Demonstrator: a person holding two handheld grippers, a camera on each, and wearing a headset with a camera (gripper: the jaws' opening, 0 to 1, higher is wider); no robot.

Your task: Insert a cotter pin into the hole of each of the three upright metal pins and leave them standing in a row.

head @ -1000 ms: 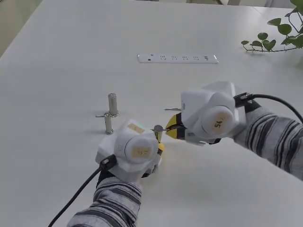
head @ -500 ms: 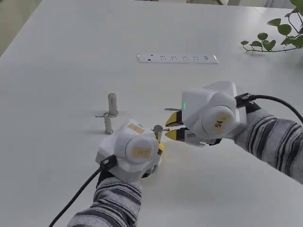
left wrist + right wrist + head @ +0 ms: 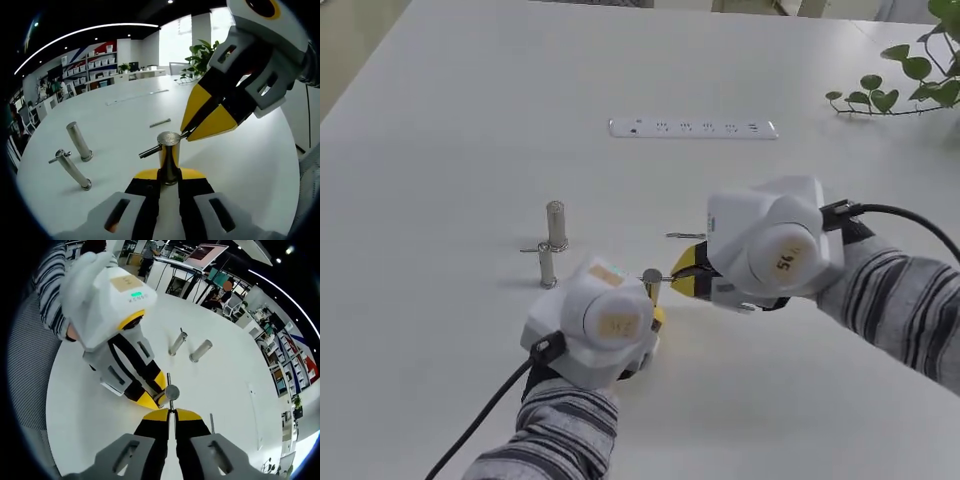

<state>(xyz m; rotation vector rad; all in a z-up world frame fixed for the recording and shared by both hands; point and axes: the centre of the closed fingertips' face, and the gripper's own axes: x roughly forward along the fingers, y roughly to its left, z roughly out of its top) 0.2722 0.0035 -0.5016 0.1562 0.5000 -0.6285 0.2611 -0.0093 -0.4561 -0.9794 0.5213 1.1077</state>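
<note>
My left gripper (image 3: 169, 176) is shut on the lower part of an upright metal pin (image 3: 169, 150), which stands on the white table (image 3: 470, 120). A cotter pin (image 3: 149, 150) passes through the hole near its top. My right gripper (image 3: 171, 413) is shut on that cotter pin's (image 3: 168, 378) other end, with its yellow tips (image 3: 207, 112) right against the metal pin's head (image 3: 172, 391). To the left stand two more metal pins: a plain one (image 3: 556, 222) and a nearer one (image 3: 547, 264) with a cotter pin across it. In the head view the left gripper (image 3: 653, 300) and right gripper (image 3: 681, 274) meet at the held pin (image 3: 651, 279).
A loose cotter pin (image 3: 685, 236) lies on the table just behind the right gripper. A white power strip (image 3: 694, 127) lies further back, and a leafy plant (image 3: 905, 80) reaches in at the far right. A cable trails from each gripper.
The right gripper's jaws stood a little apart half a second ago and are now together on the cotter pin. The left gripper and the metal pins have kept their places.
</note>
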